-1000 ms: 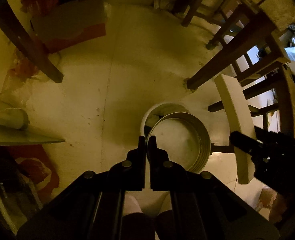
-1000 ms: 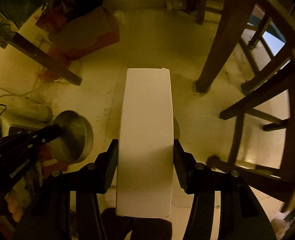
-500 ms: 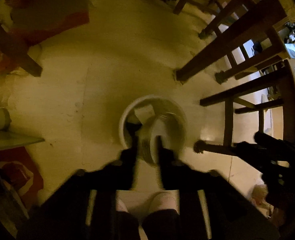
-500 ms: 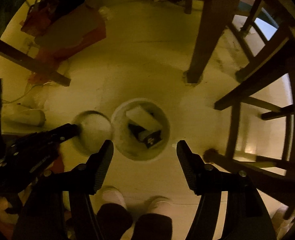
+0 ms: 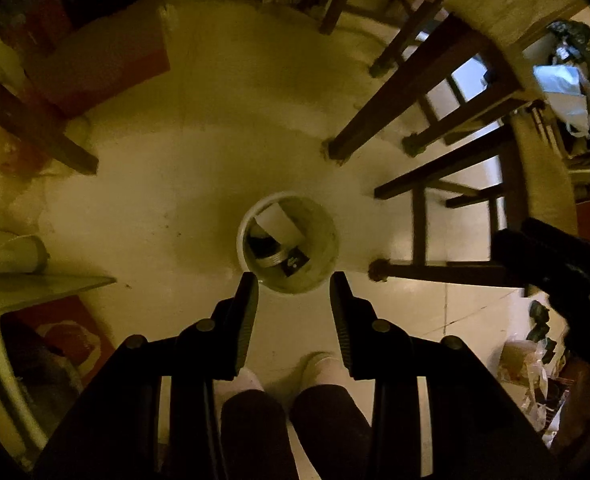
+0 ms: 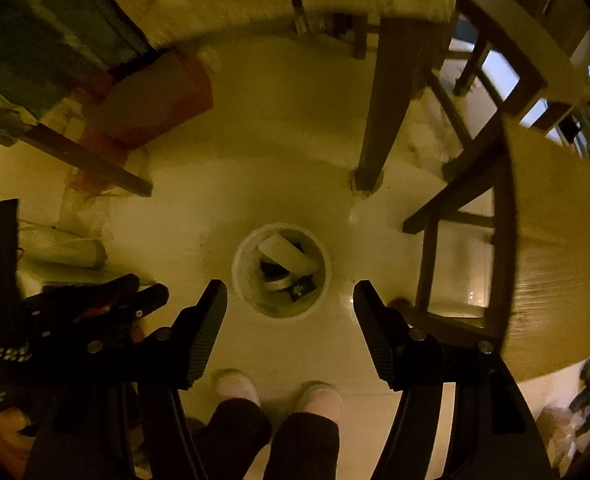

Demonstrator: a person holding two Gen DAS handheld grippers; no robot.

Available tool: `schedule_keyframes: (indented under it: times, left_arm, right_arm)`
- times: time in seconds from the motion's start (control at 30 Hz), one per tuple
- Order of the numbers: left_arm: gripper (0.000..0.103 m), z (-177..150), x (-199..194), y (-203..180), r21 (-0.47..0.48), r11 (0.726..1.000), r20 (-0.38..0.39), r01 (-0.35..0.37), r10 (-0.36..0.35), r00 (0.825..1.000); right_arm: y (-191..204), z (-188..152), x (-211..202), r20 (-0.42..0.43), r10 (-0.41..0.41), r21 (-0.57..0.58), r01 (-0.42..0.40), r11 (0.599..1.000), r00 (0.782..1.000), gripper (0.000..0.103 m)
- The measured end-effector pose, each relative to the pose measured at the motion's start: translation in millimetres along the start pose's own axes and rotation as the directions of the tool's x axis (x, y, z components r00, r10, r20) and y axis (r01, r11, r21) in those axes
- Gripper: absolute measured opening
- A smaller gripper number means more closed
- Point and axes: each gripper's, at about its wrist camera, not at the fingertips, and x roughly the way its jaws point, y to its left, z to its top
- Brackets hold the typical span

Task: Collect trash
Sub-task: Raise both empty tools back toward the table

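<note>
Dim yellowish floor (image 5: 199, 184) between chair legs, white bin (image 5: 328, 227) in the middle with a white box (image 5: 275, 222) and metal tin (image 6: 279, 282) dumped inside. Left gripper (image 5: 293, 284) has just been opening, empty; right gripper (image 6: 290, 292) spread, empty too. Any trash left isn't obvious.

Glossy floor (image 5: 223, 152) — shiny metal tin (image 6: 281, 283), wooden chair legs (image 6: 383, 120).

Both tongs point steeply down, empty: left tongs (image 5: 293, 280) just opening partway, right tongs (image 6: 290, 288) parted wider; the person's feet (image 5: 323, 364) at 6 o'clock.
</note>
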Motion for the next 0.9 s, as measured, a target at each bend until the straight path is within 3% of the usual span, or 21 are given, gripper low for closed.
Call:
schedule_keyframes:
  times: [0.27,0.47,0.7,0.9]
  left_arm:
    - [0.035,7.1,-143.5,-11.9,0.017,1.000,0.138,-0.023,0.021,0.990]
    - [0.035,6.5,-257.4,-11.4,-0.018,1.000,0.269,-0.007,0.011,0.963]
    - [0.035,-3.6,-378.5,-15.6,-0.007,1.000,0.432,0.019,-0.014,0.902]
    - [0.035,-16.3,-464.7,-19.1,0.045,0.999,0.577,-0.031,-0.001,0.817]
  right_arm:
    - [35.0,16.6,-104.0,0.089,0.038,-0.041,-0.035,0.999,0.995,0.062]
    - [69.1,19.7,-195.5,0.187,0.072,-0.094,-0.055,0.994,0.980,0.062]
    - [105.9,14.1,-297.0,0.333,0.092,-0.136,-0.049,0.990,0.939,0.062]
    - [132.1,12.7,-370.3,0.466,0.105,-0.153,-0.037,0.988,0.879,0.062]
